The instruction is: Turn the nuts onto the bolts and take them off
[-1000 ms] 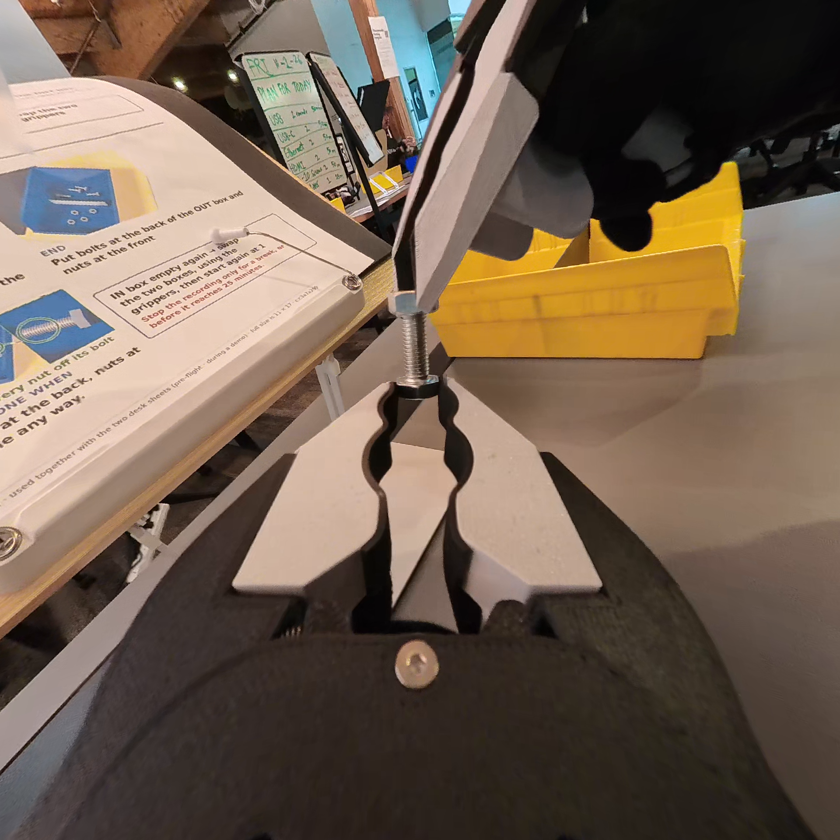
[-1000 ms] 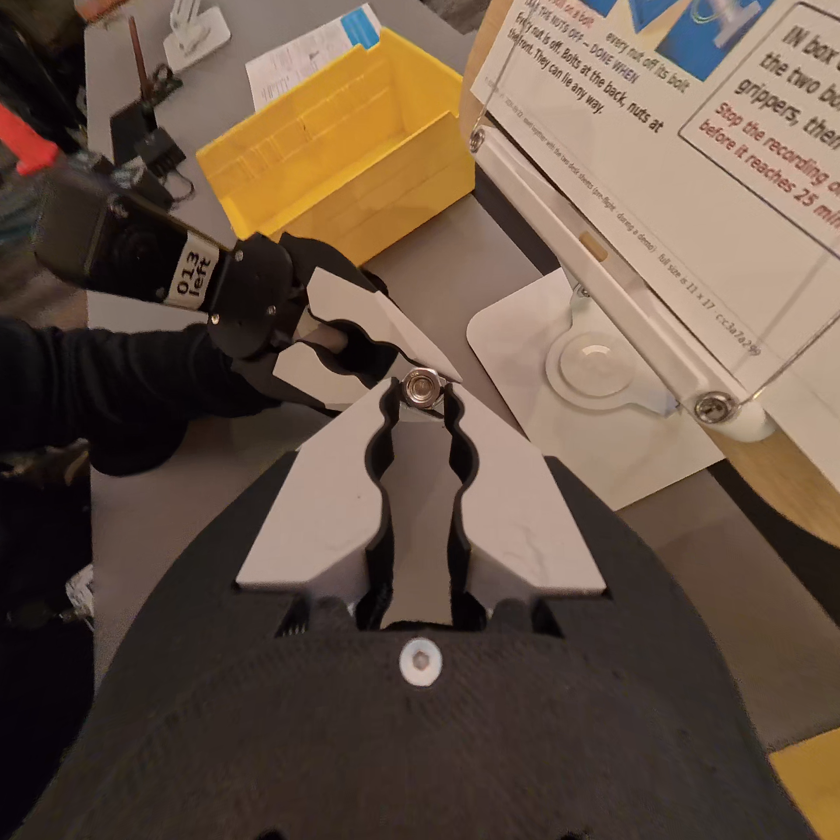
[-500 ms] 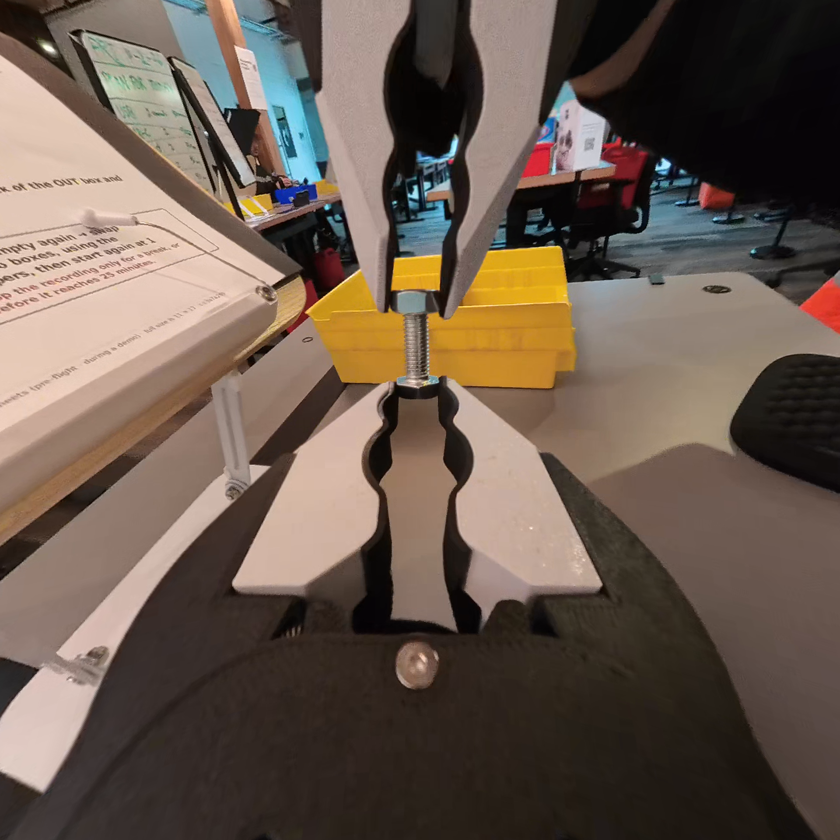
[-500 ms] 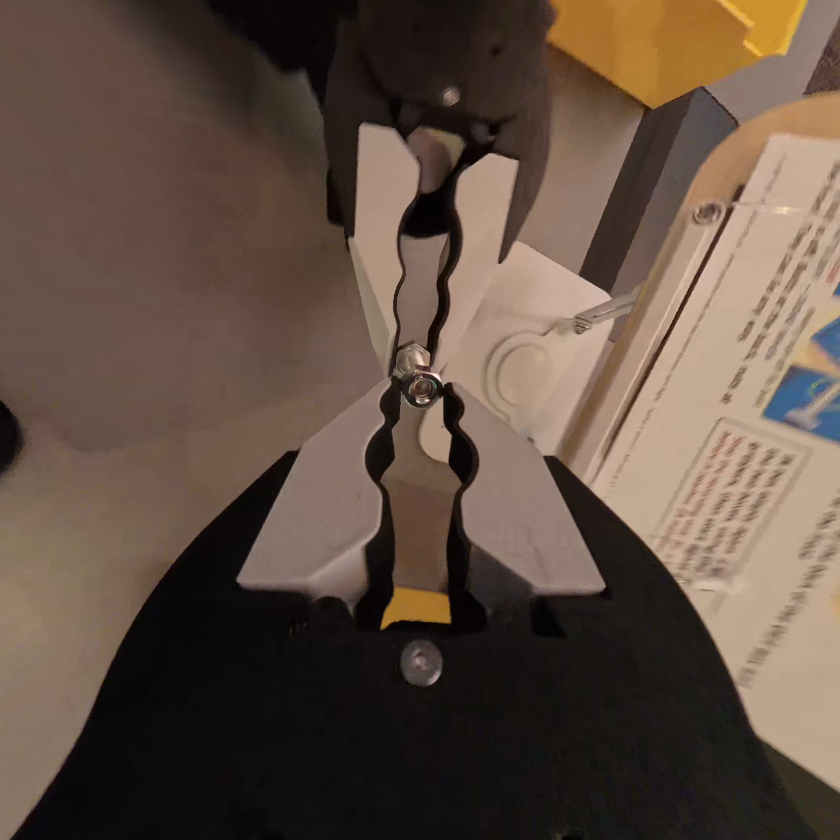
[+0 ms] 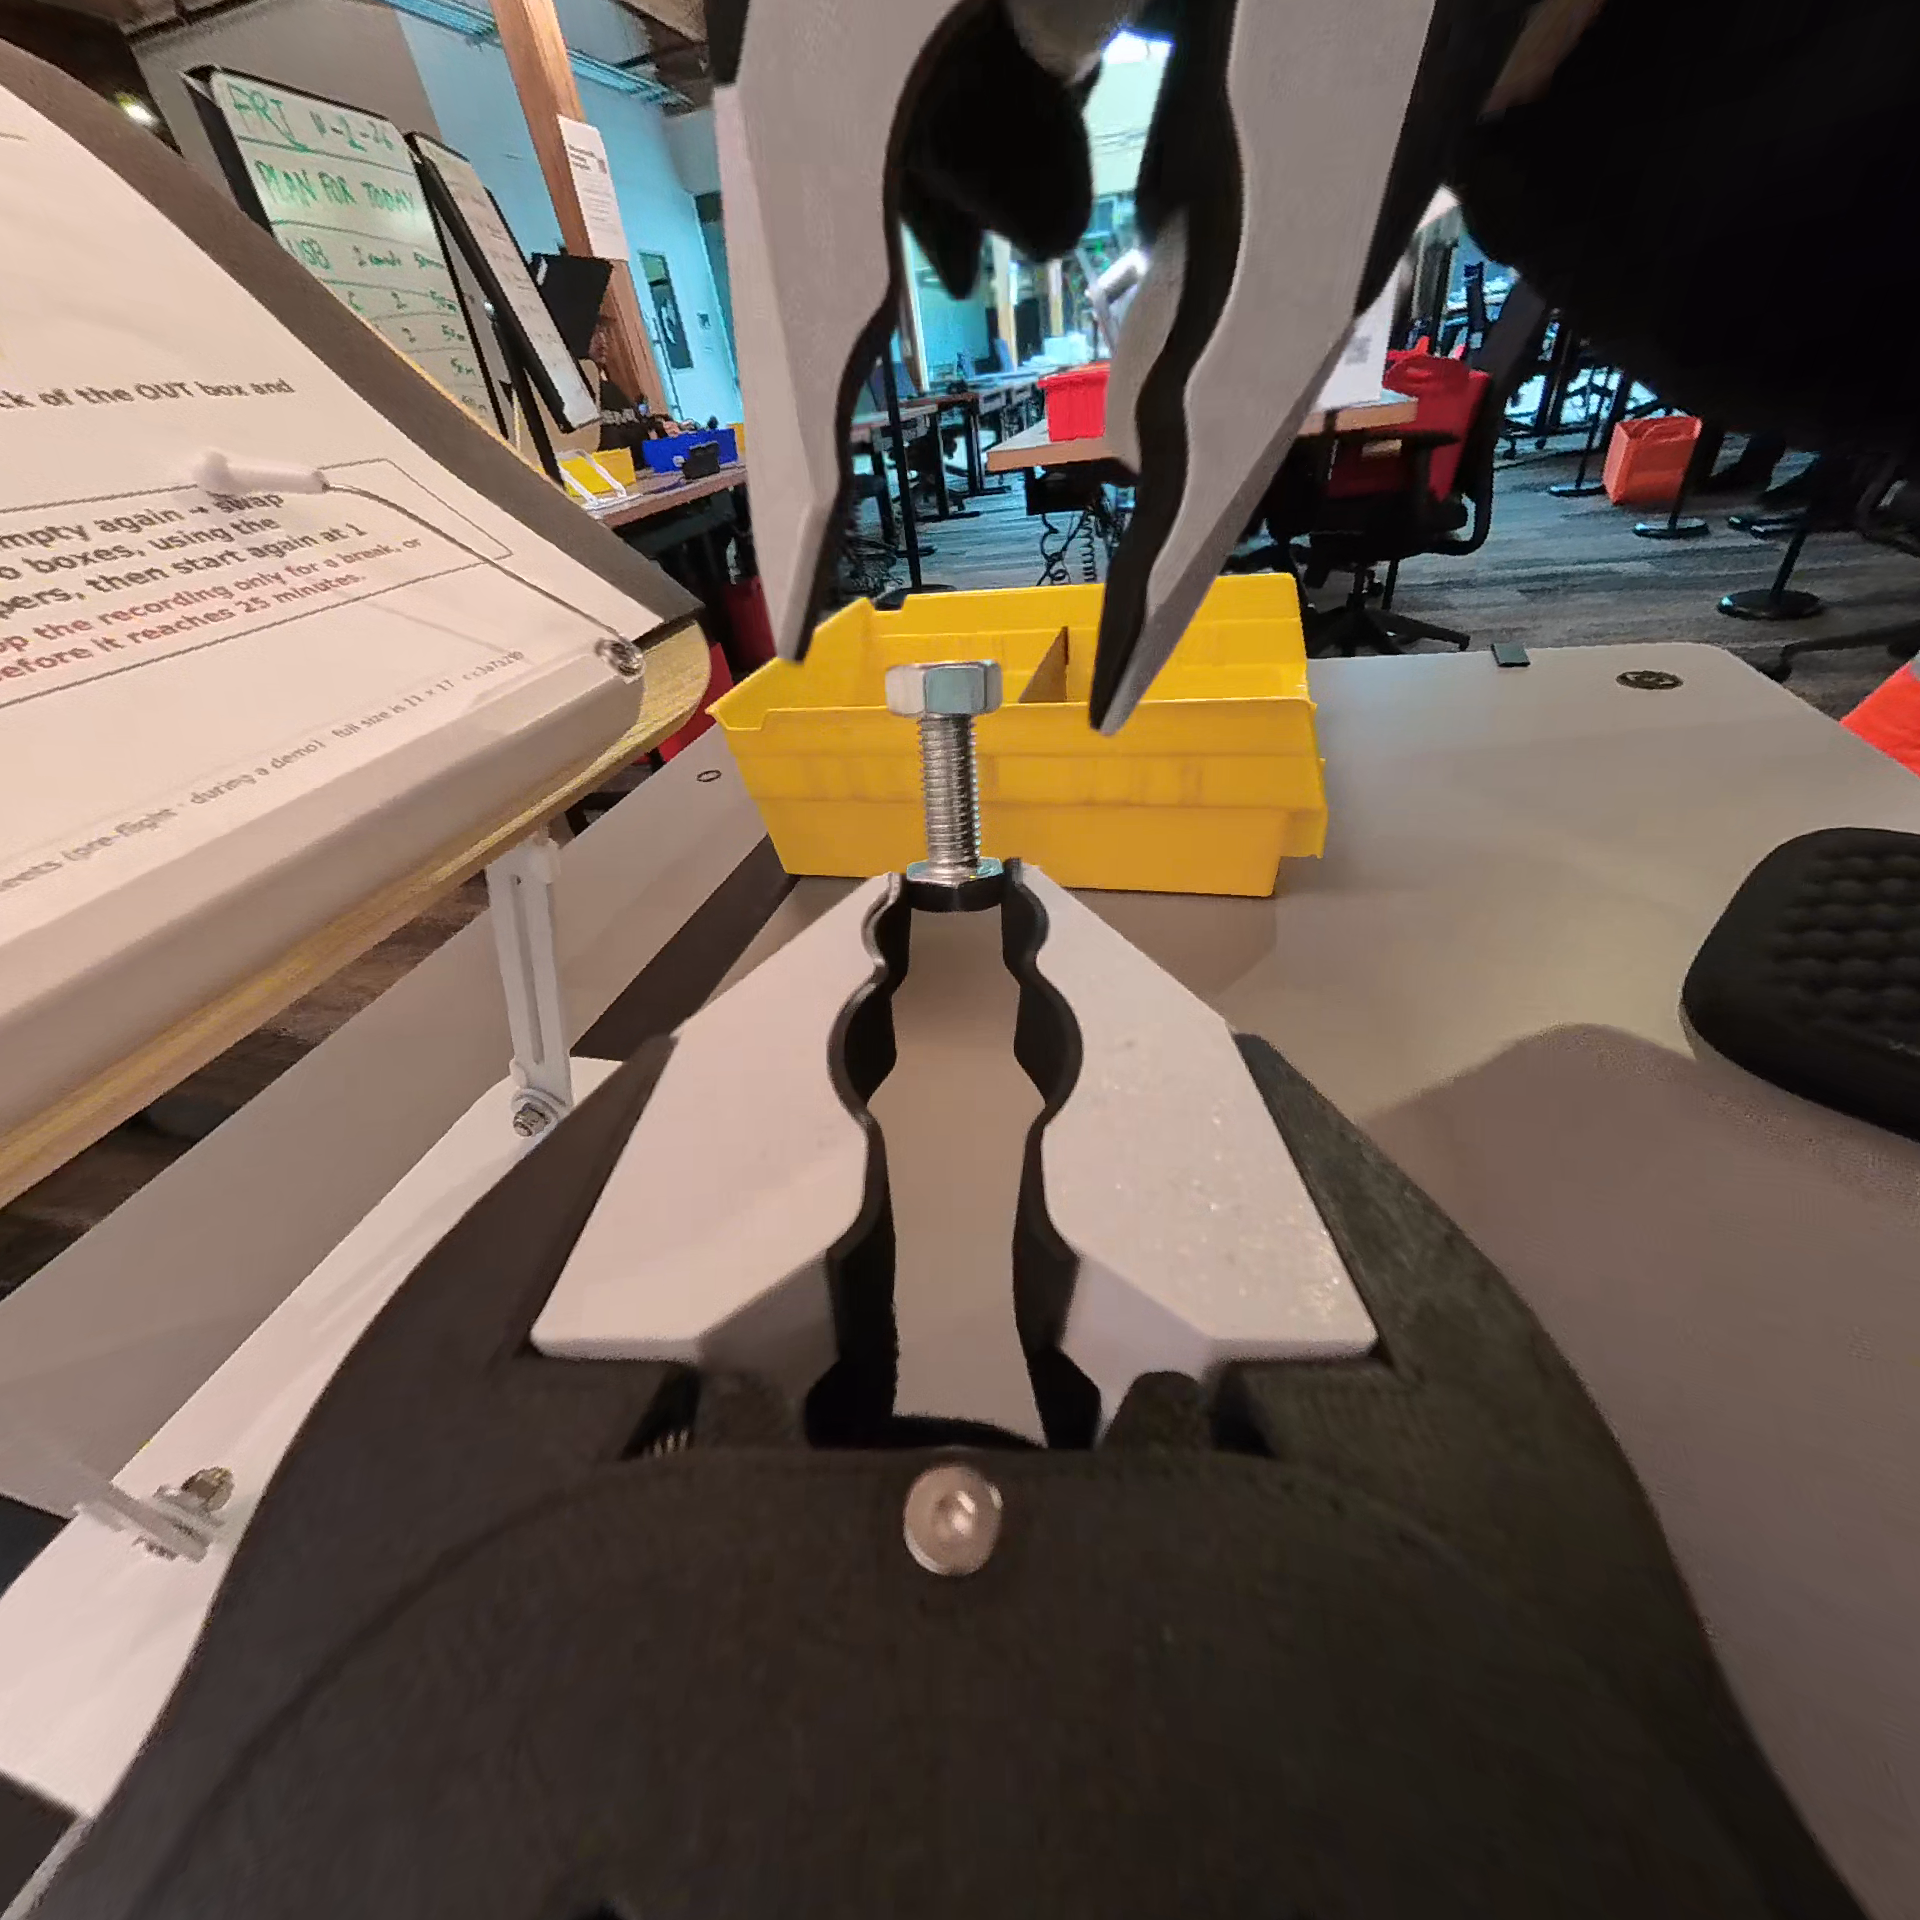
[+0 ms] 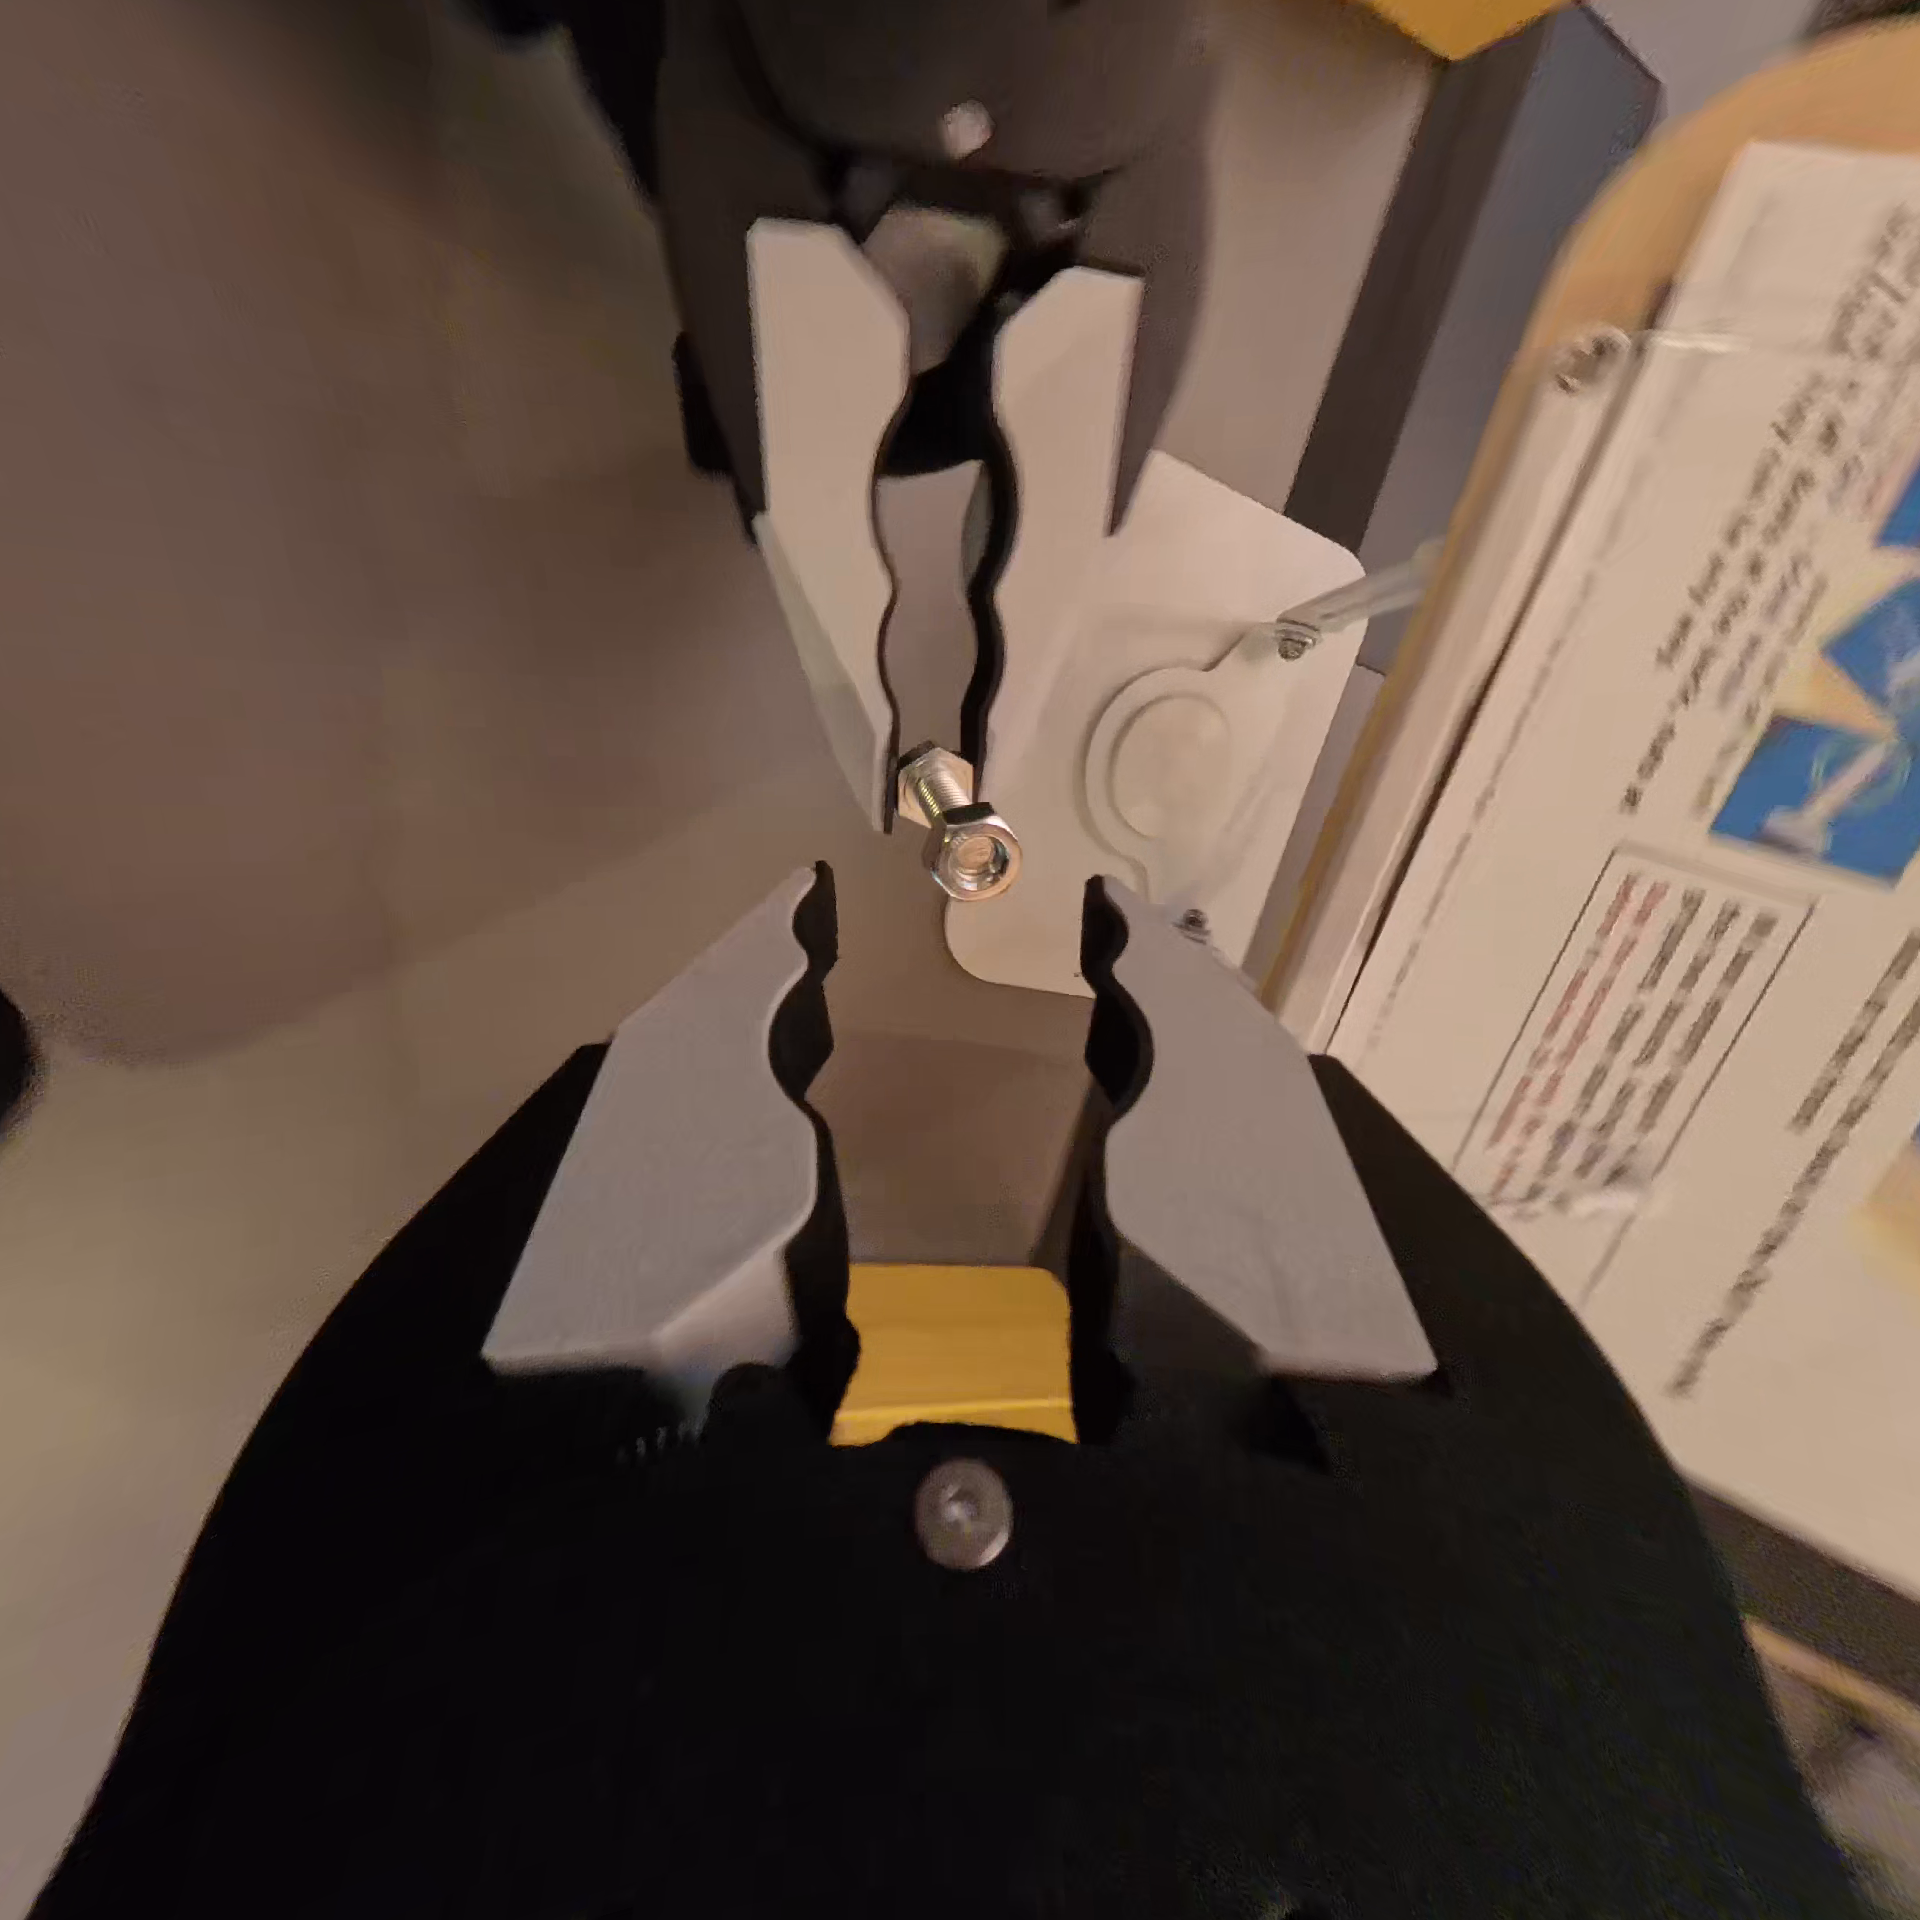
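Observation:
A silver bolt [image 5: 949, 774] stands upright over the grey table, its hex head [image 5: 942, 688] on top. A nut [image 5: 951, 871] sits at its lower end. My left gripper [image 5: 951, 883] is shut on the nut and holds the bolt up. My right gripper [image 5: 953, 686] comes down from above. Its jaws are open on either side of the head and do not touch it. In the right wrist view the bolt head [image 6: 977, 857] lies just beyond my open right gripper [image 6: 956, 881], and the left gripper [image 6: 930, 774] grips the far end.
A yellow bin [image 5: 1039, 790] stands on the table behind the bolt. A tilted instruction board [image 5: 260, 623] is at the left on a white stand base [image 6: 1195, 727]. A black textured pad [image 5: 1818, 966] lies at the right.
My right gripper was shut on the bolt head and turned around it; it has now opened and let the head go. The left gripper still holds the nut.

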Motion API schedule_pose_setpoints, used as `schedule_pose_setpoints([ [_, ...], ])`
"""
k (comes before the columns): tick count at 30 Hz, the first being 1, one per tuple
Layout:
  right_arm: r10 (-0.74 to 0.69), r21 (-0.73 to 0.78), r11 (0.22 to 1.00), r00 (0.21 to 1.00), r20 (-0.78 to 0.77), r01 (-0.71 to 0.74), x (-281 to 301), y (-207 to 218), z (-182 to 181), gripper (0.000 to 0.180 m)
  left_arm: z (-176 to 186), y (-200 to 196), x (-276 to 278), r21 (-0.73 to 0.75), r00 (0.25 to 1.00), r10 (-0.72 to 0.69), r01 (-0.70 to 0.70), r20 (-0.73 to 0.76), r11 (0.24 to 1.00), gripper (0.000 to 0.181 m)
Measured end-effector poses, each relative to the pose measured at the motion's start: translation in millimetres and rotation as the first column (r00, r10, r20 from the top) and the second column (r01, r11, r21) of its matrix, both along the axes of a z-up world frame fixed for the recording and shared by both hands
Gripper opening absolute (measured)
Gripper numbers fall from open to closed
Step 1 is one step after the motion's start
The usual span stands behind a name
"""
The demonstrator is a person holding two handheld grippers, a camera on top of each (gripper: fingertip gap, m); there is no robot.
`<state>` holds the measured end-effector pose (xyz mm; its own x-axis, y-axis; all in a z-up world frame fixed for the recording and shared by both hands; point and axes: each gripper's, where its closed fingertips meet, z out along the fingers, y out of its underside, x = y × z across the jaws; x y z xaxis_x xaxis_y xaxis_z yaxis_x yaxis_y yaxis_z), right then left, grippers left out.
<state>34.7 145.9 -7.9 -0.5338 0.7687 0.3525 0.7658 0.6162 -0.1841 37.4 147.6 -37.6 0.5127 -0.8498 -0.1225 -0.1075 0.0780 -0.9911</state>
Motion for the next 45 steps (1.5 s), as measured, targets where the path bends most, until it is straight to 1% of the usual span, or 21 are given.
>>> schedule_pose_setpoints([
  [1,-0.076,-0.057,0.996,0.996,-0.046,0.074,-0.9,0.5,3.9,0.041,-0.1,1.4,-1.1,0.002,1.0,0.01,-0.01,0.0,1.0,0.016],
  [2,-0.166,-0.123,0.98,0.982,-0.085,0.155,-1.0,2.1,6.7,0.039,-0.6,2.6,-1.8,0.004,1.0,0.019,-0.019,-0.004,1.0,0.016],
  [4,-0.344,-0.287,0.911,0.929,-0.135,0.295,0.0,3.6,9.0,0.036,-0.3,5.0,-3.0,0.006,0.999,0.039,-0.039,-0.001,0.999,0.016],
  [6,-0.469,-0.439,0.822,0.868,-0.163,0.362,-1.6,2.8,9.5,0.038,-0.7,7.2,-3.6,0.013,0.998,0.061,-0.061,-0.007,0.998,0.016],
  [9,-0.579,-0.557,0.719,0.802,-0.148,0.417,-0.6,3.1,2.0,0.034,-3.5,9.2,-2.7,0.029,0.995,0.087,-0.085,-0.041,0.996,0.016],
  [13,-0.62,-0.629,0.654,0.774,-0.13,0.419,-3.0,0.8,-4.1,0.027,-3.7,8.6,0.3,0.032,0.995,0.087,-0.085,-0.045,0.996,0.016],
  [15,-0.61,-0.628,0.663,0.78,-0.138,0.407,-3.6,0.9,-4.5,0.017,-4.1,8.4,0.9,0.034,0.995,0.087,-0.085,-0.049,0.996,0.016],
  [17,-0.593,-0.609,0.684,0.793,-0.143,0.401,-3.1,1.9,-5.8,0.017,-4.4,8.4,1.1,0.031,0.995,0.085,-0.084,-0.049,0.996,0.016],
  [19,-0.536,-0.567,0.735,0.83,-0.15,0.372,-2.1,1.1,-6.9,0.017,-5.9,8.2,1.8,0.03,0.995,0.081,-0.079,-0.054,0.996,0.016],
  [22,-0.409,-0.469,0.829,0.902,-0.136,0.304,1.0,0.7,-9.4,0.017,-7.5,7.0,3.7,0.025,0.996,0.068,-0.067,-0.06,0.997,0.016],
  [24,-0.281,-0.37,0.903,0.952,-0.123,0.219,2.2,0.8,-10.3,0.017,-8.0,5.8,5.0,0.02,0.997,0.056,-0.055,-0.057,0.998,0.016],
  [28,-0.041,-0.133,0.99,0.998,-0.039,0.035,3.1,2.0,-10.5,0.016,-7.5,3.5,5.9,0.002,0.999,0.028,-0.028,-0.036,1.0,0.016],
  [31,0.117,0.067,0.99,0.99,0.072,-0.122,3.3,4.2,-10.7,0.016,-7.5,2.5,5.9,-0.013,1.0,0.009,-0.01,-0.017,1.0,0.016],
  [34,0.199,0.195,0.953,0.966,0.164,-0.23,1.3,5.6,-10.8,0.016,-8.6,2.5,5.5,-0.029,1.0,-0.002,0.002,-0.003,1.0,0.016],
  [36,0.206,0.23,0.941,0.958,0.199,-0.25,1.5,6.9,-11.9,0.016,-9.4,2.5,4.8,-0.033,1.0,-0.006,0.006,-0.001,0.999,0.016],
  [38,0.192,0.221,0.947,0.961,0.197,-0.235,2.0,6.5,-12.6,0.018,-10.5,2.2,6.0,-0.03,1.0,-0.006,0.006,-0.008,1.0,0.016],
  [39,0.17,0.198,0.959,0.97,0.176,-0.204,1.5,5.1,-12.3,0.027,-9.7,1.9,6.7,-0.028,1.0,-0.006,0.006,-0.004,1.0,0.016],
  [40,0.134,0.168,0.973,0.98,0.145,-0.158,0.9,4.1,-11.2,0.036,-8.3,2.0,6.7,-0.027,1.0,-0.005,0.006,0.003,1.0,0.016],
  [41,0.085,0.131,0.986,0.99,0.11,-0.099,1.1,4.0,-9.6,0.037,-7.6,2.0,6.6,-0.026,1.0,-0.005,0.005,0.004,1.0,0.016],
  [43,-0.071,0.007,0.997,0.997,0.026,0.071,2.2,5.0,-6.0,0.037,-7.3,4.4,3.5,-0.02,1.0,0.016,-0.016,0.0,1.0,0.016],
  [45,-0.253,-0.149,0.959,0.964,-0.078,0.24,-0.2,8.1,-0.1,0.026,-5.1,6.5,0.4,-0.019,0.999,0.031,-0.031,0.011,0.999,0.016],
])
